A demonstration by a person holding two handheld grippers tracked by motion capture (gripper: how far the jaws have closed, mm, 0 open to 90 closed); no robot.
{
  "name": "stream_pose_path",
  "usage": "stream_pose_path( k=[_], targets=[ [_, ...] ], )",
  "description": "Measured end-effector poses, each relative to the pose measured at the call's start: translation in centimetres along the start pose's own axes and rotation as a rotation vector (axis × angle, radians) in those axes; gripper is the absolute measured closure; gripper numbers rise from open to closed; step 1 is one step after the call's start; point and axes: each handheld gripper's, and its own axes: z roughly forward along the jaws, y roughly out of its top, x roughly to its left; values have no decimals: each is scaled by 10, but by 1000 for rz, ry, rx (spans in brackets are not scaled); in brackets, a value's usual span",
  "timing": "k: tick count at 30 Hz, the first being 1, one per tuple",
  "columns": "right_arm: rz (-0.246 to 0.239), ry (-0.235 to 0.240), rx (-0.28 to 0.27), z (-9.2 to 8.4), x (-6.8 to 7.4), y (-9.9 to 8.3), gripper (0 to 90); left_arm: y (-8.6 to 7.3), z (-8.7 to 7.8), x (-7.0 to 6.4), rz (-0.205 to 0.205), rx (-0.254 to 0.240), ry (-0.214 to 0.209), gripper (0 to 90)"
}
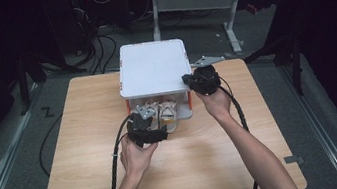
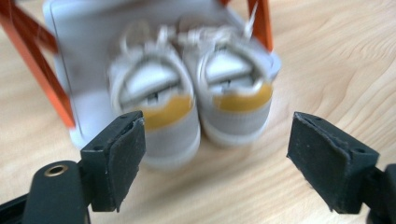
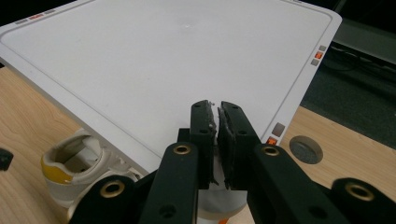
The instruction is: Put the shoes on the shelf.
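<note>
A pair of white shoes [image 1: 162,115] with yellow heel tabs stands heel-out on the lower shelf of a small white rack [image 1: 152,66] with orange legs [image 2: 37,70]. In the left gripper view the left shoe [image 2: 159,107] and right shoe [image 2: 238,93] lie just beyond the pads. My left gripper [image 1: 150,120] [image 2: 217,140] is open wide in front of the heels and touches neither. My right gripper [image 1: 194,78] [image 3: 215,109] is shut, its tips over the near right corner of the rack's flat top panel [image 3: 163,56]. One shoe heel [image 3: 60,165] shows under that panel.
The rack stands at the far middle of a wooden table [image 1: 191,162]. Beyond the table are a dark floor with cables [image 1: 99,49] and the legs of another desk [image 1: 231,19]. A round grey plug [image 3: 306,149] sits in the tabletop beside the rack.
</note>
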Motion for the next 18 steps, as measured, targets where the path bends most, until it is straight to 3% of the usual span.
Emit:
stream_pose_path(
  k=[7,14,18],
  targets=[
    [2,-4,-13,-1,1,-2,842,-17,17,-4,-29,69,26,200],
    [-4,-8,-12,-1,2,-2,842,-14,31,-6,-71,96,51,187],
    [-2,-9,-13,-1,2,-3,842,-13,36,-9,-92,86,58,190]
  ],
)
